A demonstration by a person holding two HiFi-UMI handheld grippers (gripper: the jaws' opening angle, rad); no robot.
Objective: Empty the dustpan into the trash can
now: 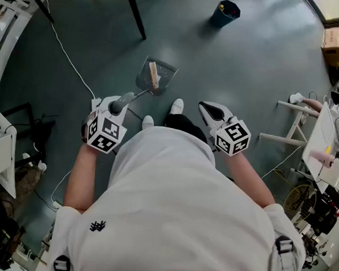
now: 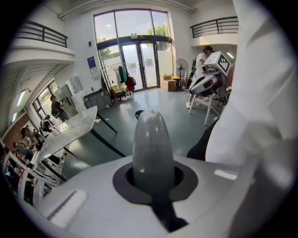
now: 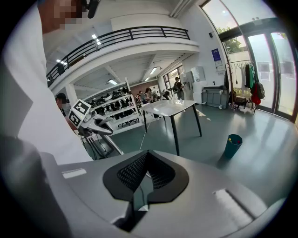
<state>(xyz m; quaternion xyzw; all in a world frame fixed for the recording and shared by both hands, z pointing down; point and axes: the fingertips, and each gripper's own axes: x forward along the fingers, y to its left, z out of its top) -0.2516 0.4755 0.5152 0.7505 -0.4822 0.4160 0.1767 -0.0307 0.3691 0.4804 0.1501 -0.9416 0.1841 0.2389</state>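
Head view: at left, the left tool (image 1: 123,103) is clamped on the grey handle (image 1: 139,93) of the dustpan (image 1: 165,74). The pan lies just ahead of the person's shoes (image 1: 177,106), with a tan scrap (image 1: 153,74) in it. Further right, the right tool (image 1: 210,110) is closed with nothing between its jaws, apart from the pan. The trash can (image 1: 225,13) stands on the floor (image 1: 249,68) at upper right, well apart from the dustpan.
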